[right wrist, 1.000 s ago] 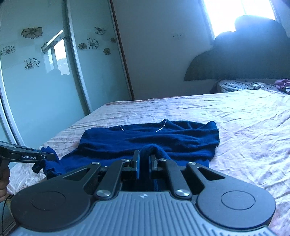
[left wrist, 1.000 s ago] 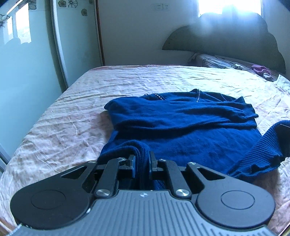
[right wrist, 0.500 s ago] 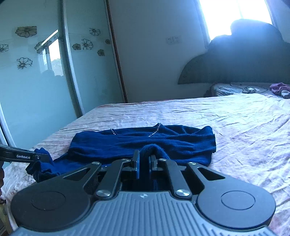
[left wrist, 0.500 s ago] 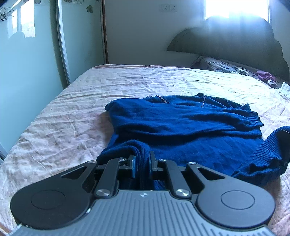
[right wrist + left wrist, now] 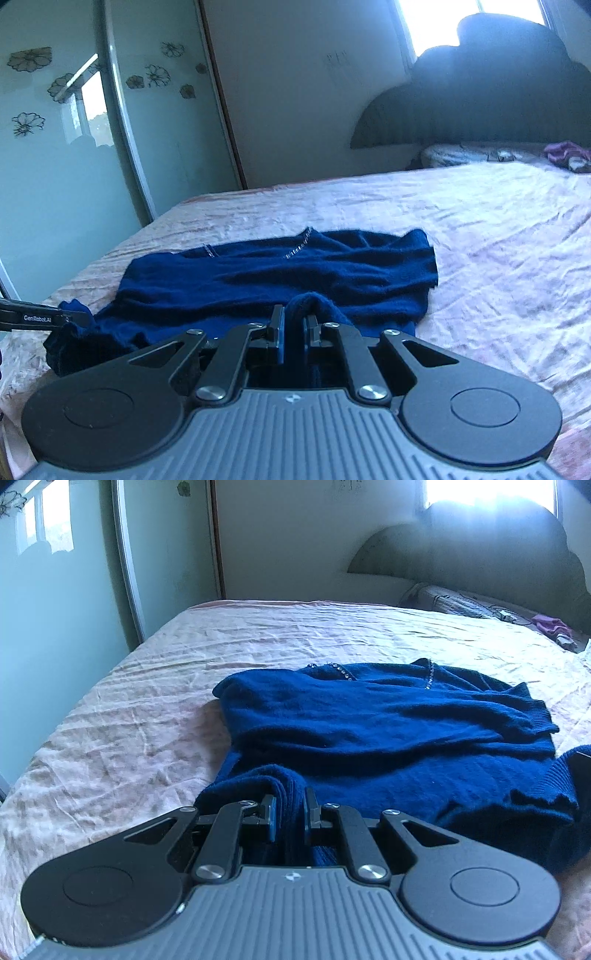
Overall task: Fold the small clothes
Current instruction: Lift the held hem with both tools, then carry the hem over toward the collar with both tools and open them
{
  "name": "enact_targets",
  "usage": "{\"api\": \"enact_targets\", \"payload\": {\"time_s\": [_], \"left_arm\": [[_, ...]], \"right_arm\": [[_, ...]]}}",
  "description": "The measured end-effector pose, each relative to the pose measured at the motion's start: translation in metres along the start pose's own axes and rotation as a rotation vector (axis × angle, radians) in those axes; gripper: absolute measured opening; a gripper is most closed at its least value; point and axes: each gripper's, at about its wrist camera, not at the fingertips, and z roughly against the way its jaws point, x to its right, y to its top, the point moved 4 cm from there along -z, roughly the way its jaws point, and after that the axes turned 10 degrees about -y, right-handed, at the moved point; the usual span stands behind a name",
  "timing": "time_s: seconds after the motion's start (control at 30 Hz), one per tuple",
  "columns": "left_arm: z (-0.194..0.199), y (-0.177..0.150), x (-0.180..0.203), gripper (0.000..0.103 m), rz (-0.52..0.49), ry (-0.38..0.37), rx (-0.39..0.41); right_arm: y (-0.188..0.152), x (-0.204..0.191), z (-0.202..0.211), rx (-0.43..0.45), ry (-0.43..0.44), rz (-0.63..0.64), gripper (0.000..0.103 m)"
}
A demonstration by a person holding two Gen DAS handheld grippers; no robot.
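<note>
A dark blue knit sweater [image 5: 388, 731] lies spread on the pink bedsheet [image 5: 129, 720], its beaded neckline at the far side. My left gripper [image 5: 290, 808] is shut on a bunched fold of the sweater's near left edge. In the right wrist view the same sweater [image 5: 295, 269] stretches across the bed, and my right gripper [image 5: 293, 328] is shut on a raised fold of its near right edge. The left gripper's finger [image 5: 33, 316] shows at the left edge there, with blue fabric hanging from it.
The wrinkled sheet [image 5: 498, 258] covers a wide bed. Sliding glass wardrobe doors [image 5: 74, 147] with flower decals stand along the left. A dark headboard [image 5: 498, 92] and pillow with a purple cloth [image 5: 565, 151] lie at the far right.
Both grippers, still shut on the sweater's near edge, have moved forward and lower toward the neckline, carrying the hem over the body. The sweater looks larger and closer in both views.
</note>
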Motion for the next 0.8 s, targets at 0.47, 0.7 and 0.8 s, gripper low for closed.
{"api": "enact_targets", "payload": {"time_s": [0.47, 0.7, 0.8], "left_arm": [[-0.025, -0.005, -0.001, 0.013, 0.006, -0.008, -0.053], [-0.026, -0.004, 0.002, 0.013, 0.0, -0.012, -0.057], [-0.025, -0.004, 0.002, 0.013, 0.008, -0.018, -0.056]], "right_arm": [[-0.035, 0.048, -0.052, -0.32, 0.254, -0.46, 0.017], [-0.037, 0.035, -0.051, -0.319, 0.289, -0.416, 0.039], [-0.038, 0.029, -0.051, -0.329, 0.255, -0.362, 0.008]]}}
